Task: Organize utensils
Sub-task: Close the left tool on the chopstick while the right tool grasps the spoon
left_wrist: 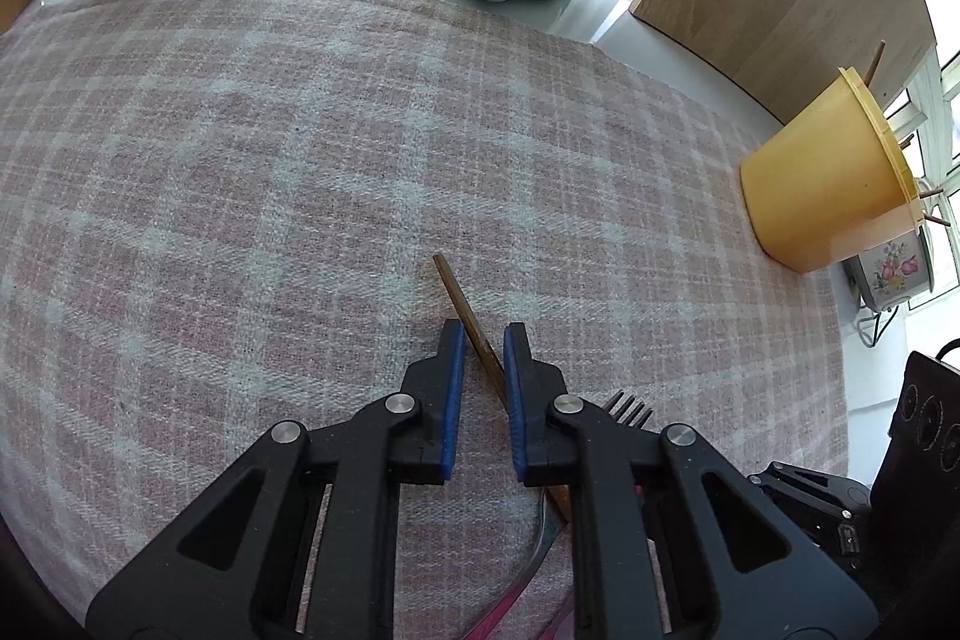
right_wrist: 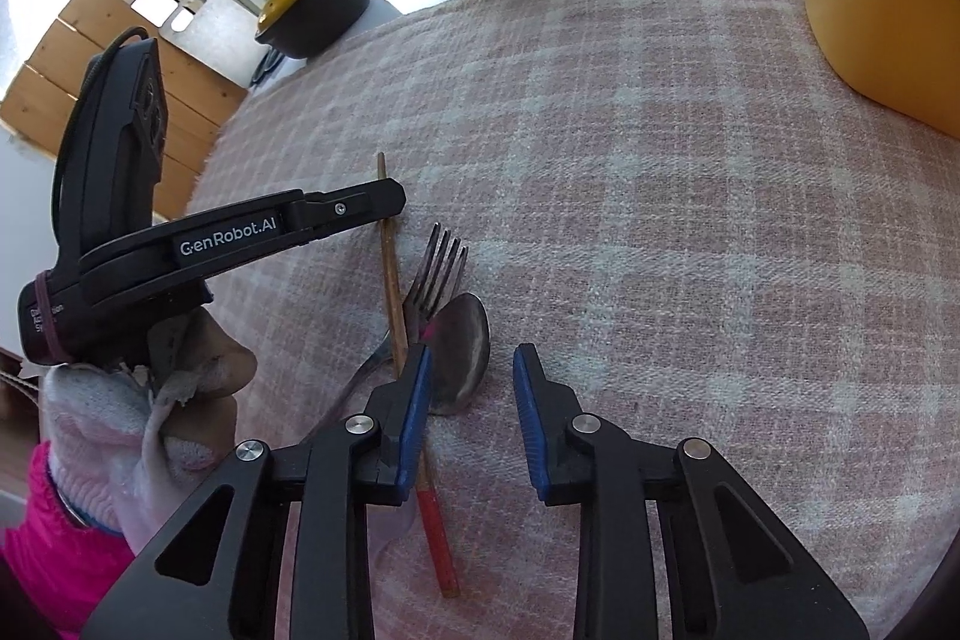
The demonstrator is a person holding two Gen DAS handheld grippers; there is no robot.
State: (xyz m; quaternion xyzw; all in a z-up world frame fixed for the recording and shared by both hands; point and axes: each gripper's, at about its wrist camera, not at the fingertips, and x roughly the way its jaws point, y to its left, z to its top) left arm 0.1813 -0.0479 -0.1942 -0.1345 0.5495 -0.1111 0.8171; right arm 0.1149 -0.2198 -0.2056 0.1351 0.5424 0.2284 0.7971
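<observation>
A wooden chopstick (left_wrist: 474,334) is seen lying on the checked cloth (left_wrist: 240,172), passing between the spread pads of the left gripper (left_wrist: 483,340); whether it is touched cannot be told. The right gripper (right_wrist: 471,358) is held spread above a spoon (right_wrist: 462,346). Only the right wrist view shows the fork (right_wrist: 435,274) whole, just left of the spoon. The yellow tub (left_wrist: 822,184) is seen far right.

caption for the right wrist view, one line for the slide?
Left gripper straddles a chopstick beside fork and spoon; right gripper open.
</observation>
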